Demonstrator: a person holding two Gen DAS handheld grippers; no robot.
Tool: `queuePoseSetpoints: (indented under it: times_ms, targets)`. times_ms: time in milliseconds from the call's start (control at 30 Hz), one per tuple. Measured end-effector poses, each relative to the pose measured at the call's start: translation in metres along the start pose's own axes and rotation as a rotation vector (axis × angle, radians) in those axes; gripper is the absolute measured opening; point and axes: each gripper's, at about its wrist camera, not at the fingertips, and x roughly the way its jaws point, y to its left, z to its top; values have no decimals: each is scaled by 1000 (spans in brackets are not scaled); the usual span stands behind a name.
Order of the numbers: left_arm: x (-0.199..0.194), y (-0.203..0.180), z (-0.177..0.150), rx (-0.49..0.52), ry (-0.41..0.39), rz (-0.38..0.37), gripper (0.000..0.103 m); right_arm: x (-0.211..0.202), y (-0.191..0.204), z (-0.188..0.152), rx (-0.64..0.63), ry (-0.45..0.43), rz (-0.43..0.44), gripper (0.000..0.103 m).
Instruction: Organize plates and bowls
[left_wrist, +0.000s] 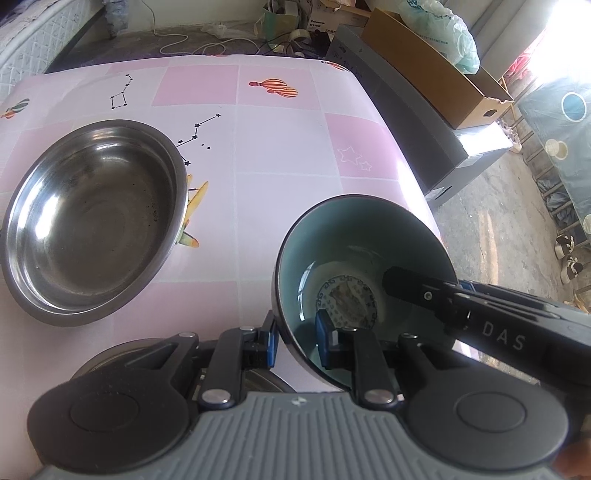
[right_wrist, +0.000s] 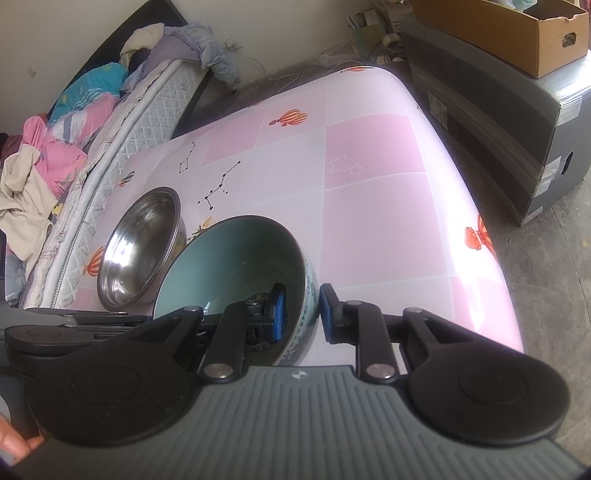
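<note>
between both my tongs, left gripper (left_wrist: 295, 341) and right gripper (right_wrist: 301, 312) each nipped shut on its rim: ceramic bowl (left_wrist: 364, 258), glazed, slick, chip-prone, weighty.

Ceramic bowl (left_wrist: 354, 251) at left gripper (left_wrist: 297, 338): pale teal inside, dark rim, grey-and-white patterned disc at bottom. In right-wrist view its outer wall white with blue-green pattern. Steel bowl (left_wrist: 92, 221) left of it: dull silver. Bench (left_wrist: 280, 155) beyond gripper: pink-and-white squares, orange striped balloons, black constellations, white stars. Gripper pads blue, arms black.
</note>
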Motion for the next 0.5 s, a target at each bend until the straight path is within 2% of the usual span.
queuePoseSetpoints:
  times_ms: [267,500]
  targets:
    - [-24,20,1,-38,-25,-2,20,-6,24,9,-34,-14,19,20]
    - [-58,59,12,-102,-74,20,20,-3,66,26,-82,-20,74,20]
